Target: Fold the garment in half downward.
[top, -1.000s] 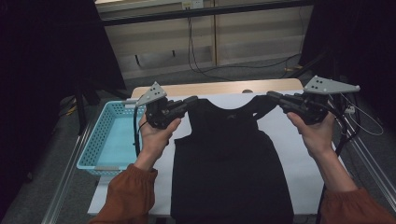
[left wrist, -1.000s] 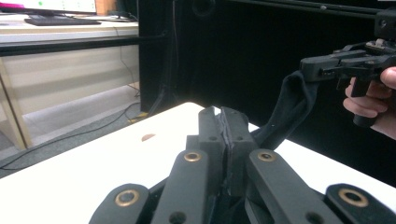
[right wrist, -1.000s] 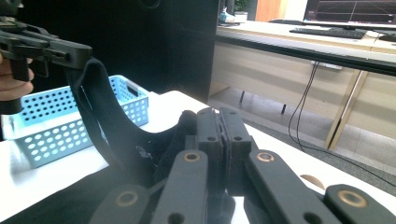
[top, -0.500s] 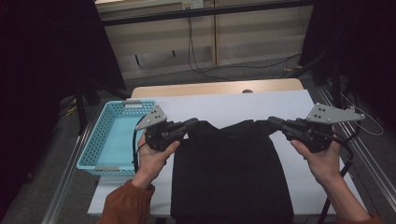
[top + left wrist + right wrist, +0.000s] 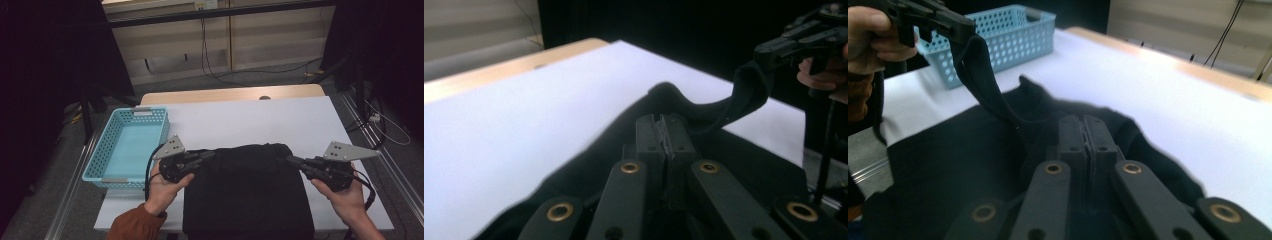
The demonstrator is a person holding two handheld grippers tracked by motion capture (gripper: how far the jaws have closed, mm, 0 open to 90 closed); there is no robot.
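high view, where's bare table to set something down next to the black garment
The widest free patch is the white table top beyond the black garment, between the blue basket and the right edge. A narrow strip lies right of the garment. It is crowded near both garment corners, where the left gripper and right gripper clamp it.

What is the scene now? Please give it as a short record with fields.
garment: black garment, far edge lifted and folded toward the person
left gripper: shut on the garment's left corner
right gripper: shut on its right corner
basket: blue basket, left of the garment, nothing visible inside
surface: white table cover
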